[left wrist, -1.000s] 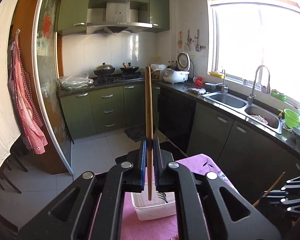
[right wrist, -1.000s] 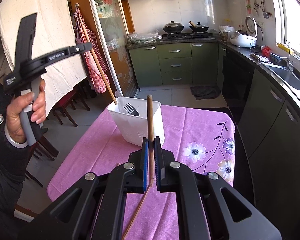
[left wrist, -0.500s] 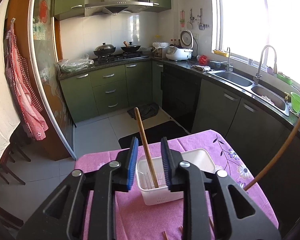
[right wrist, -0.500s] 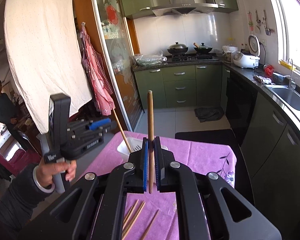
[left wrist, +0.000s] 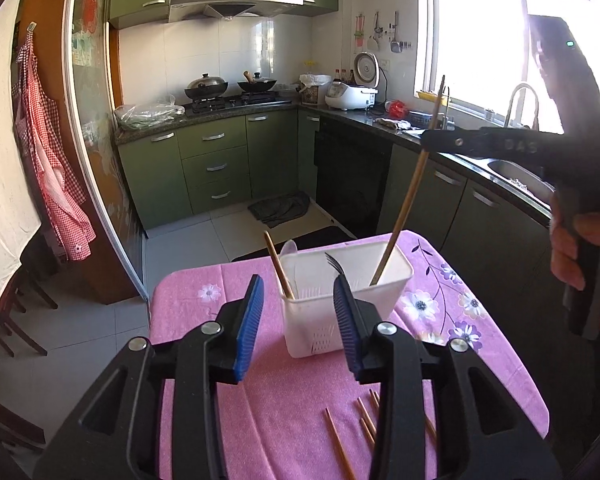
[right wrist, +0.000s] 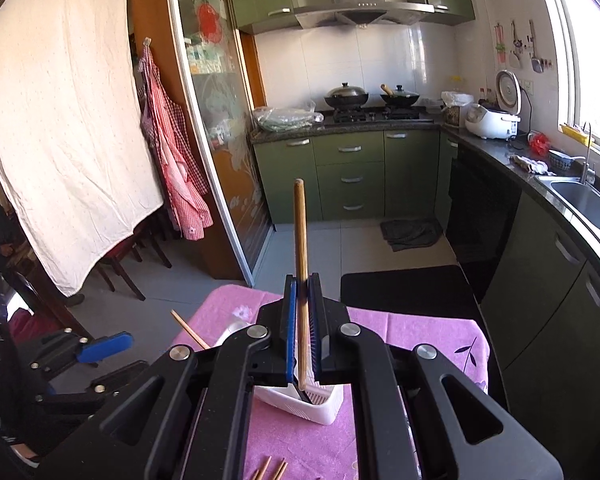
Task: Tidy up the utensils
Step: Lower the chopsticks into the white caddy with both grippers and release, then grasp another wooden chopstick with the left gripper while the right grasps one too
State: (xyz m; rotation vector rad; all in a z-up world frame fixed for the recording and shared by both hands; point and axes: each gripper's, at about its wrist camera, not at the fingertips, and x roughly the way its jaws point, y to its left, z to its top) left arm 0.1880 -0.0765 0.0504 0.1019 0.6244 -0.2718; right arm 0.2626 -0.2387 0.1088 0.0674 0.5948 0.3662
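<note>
Held chopstick (right wrist: 301, 240): slim brown wooden stick with a rounded top end, near upright; seen from the left wrist view (left wrist: 406, 204) leaning, lower tip inside the far end of the white basket.
Right tool (right wrist: 303, 332): clamped tight on that chopstick, blue pads on either side of the shaft; a hand (left wrist: 580, 248) wrapped round its grip at the right edge of the left wrist view.
Placed chopstick (left wrist: 279, 266): same brown wood, standing tilted in the near left corner of the basket, top end leaning left, touched by no tool.
White basket (left wrist: 312, 320): rectangular plastic utensil holder with slotted lower walls, standing on the pink cloth.
Fork (left wrist: 334, 264): dark metal tines showing above the basket's middle.
Spoon (left wrist: 289, 249): pale rounded tip poking up behind the placed chopstick; hard to tell more.
Left tool (left wrist: 298, 320): jaws apart with nothing between the pads, having just been opening; blue ribbed pads either side of the basket's near end, not touching it.
Loose chopsticks (left wrist: 364, 424): several brown sticks lying flat on the cloth near the camera, close together, partly hidden by the left tool's right arm.
Counter (left wrist: 204, 308): covered in a pink cloth printed with purple and white flowers.
</note>
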